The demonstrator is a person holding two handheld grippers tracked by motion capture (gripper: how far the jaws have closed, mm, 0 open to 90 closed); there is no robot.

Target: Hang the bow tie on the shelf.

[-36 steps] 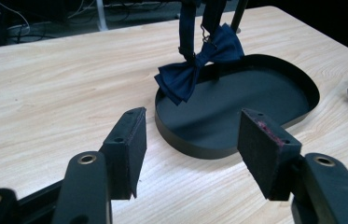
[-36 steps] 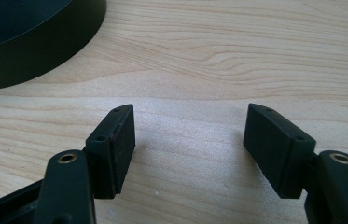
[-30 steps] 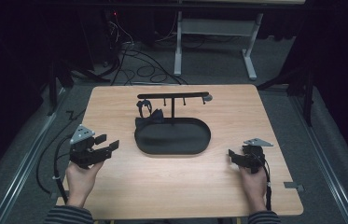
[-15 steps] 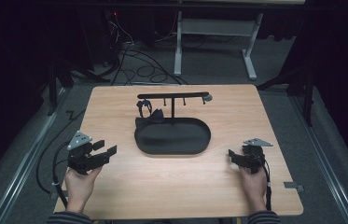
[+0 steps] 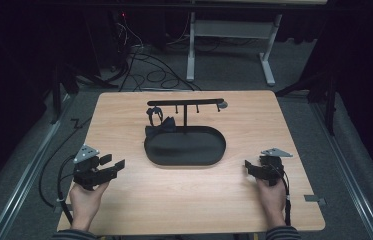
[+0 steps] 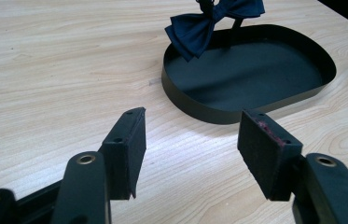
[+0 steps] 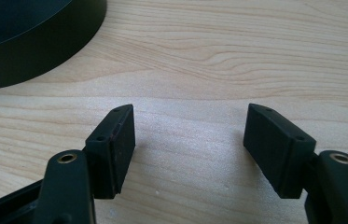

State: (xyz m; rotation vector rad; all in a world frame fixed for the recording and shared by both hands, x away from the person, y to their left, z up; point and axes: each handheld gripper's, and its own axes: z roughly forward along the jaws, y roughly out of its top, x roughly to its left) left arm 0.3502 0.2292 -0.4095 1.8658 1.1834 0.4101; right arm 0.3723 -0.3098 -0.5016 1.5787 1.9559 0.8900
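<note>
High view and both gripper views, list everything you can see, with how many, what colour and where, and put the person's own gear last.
Table: one, light wood, centre of the high view.
Tray: one, black, oval, mid-table, nothing lying on its floor.
Stand: one, black T-shaped bar with small hooks, rising from the tray's far edge.
Bow tie: one, dark navy, at the stand's left end, drooping over the tray's far-left rim.
Cables: several, dark, on the grey floor beyond the table.
Desk frame: one, pale grey, behind the table.
Left gripper: one, black, jaws apart, near-left of the table, held in a hand.
Right gripper: one, black, jaws apart, near-right, aimed towards the tray.
</note>
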